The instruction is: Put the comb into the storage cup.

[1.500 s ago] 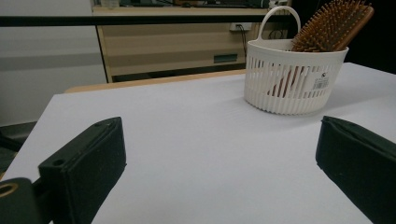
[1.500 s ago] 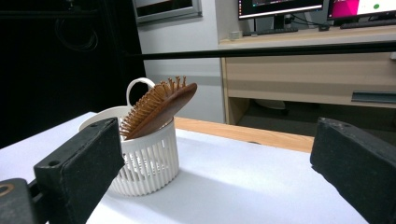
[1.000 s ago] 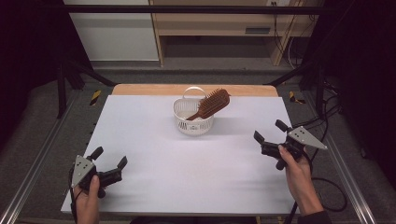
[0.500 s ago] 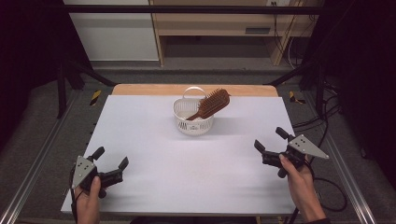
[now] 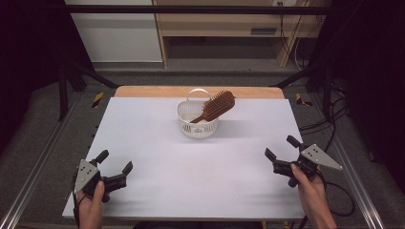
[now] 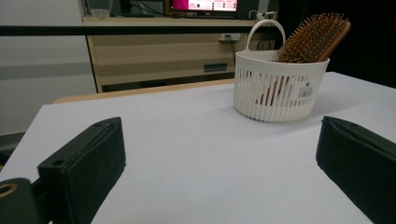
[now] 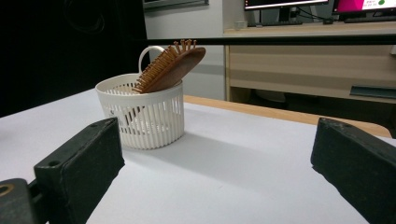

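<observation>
In the white basket [image 5: 197, 125], hairbrush [image 5: 216, 106] handle half hidden, left gripper [image 5: 114, 169], right gripper [image 5: 282, 153], fingers spread, empty.

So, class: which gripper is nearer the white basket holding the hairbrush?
Right. The right gripper sits near the table's right edge, slightly closer to the basket; the left gripper is at the near-left corner.

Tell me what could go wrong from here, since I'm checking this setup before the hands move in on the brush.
1. The wooden hairbrush leans handle-down in the white basket, its head jutting past the rim; a pull on the head might tip the light basket.
2. Both the left gripper and the right gripper sit open near the table's front edge, so either approach is long, and a jaw could nudge the basket's handle loop.
</observation>
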Demonstrator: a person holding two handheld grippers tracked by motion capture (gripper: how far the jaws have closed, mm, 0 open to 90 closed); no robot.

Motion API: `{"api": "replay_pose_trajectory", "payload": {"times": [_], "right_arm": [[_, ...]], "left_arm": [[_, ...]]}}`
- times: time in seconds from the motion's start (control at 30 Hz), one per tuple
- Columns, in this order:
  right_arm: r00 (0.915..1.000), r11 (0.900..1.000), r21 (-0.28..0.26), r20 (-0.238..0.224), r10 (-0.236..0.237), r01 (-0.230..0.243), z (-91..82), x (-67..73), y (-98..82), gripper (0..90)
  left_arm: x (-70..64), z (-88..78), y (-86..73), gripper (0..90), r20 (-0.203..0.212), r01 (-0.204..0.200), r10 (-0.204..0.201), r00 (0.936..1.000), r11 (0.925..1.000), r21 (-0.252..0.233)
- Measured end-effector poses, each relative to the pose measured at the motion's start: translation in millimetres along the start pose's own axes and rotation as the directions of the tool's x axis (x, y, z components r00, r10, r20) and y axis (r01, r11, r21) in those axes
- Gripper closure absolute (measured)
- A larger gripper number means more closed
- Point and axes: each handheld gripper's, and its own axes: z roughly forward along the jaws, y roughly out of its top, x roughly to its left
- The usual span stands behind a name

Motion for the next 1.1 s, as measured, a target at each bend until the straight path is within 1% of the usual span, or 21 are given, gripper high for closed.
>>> {"api": "replay_pose_trajectory", "payload": {"times": [0.17, 0.33, 0.57, 0.8, 1.1], "right_arm": [[0.9999, 1.0, -0.005, -0.008, -0.006, 0.006, -0.9, 0.6, 0.2, 2.6], [0.9995, 1.0, -0.005, -0.028, -0.011, 0.011, -2.4, 4.2, -1.3, 2.6], [0.9987, 1.0, 0.0, -0.045, -0.024, 0.024, -5.3, 8.9, -10.7, 2.6], [0.9985, 1.0, 0.002, -0.052, -0.019, 0.019, -5.8, 10.4, -17.7, 2.6], [0.9981, 1.0, 0.002, -0.06, -0.016, 0.016, -4.2, 13.5, -24.9, 2.6]], "left_arm": [[-2.2, -0.4, 0.7, 1.2, 0.01, -0.006, 0.006, 0.9999, 1.0, -0.003], [-3.7, -0.6, 0.7, 1.2, 0.017, -0.008, 0.008, 0.9998, 1.0, -0.002], [-5.8, -1.2, 1.1, 1.2, 0.031, -0.018, 0.018, 0.9994, 0.9998, -0.004], [-7.6, -1.3, 0.9, 1.2, 0.043, -0.034, 0.034, 0.9985, 0.9994, 0.0], [-10.0, -0.5, 0.5, 1.2, 0.055, -0.043, 0.043, 0.9976, 0.9991, 0.006]]}}
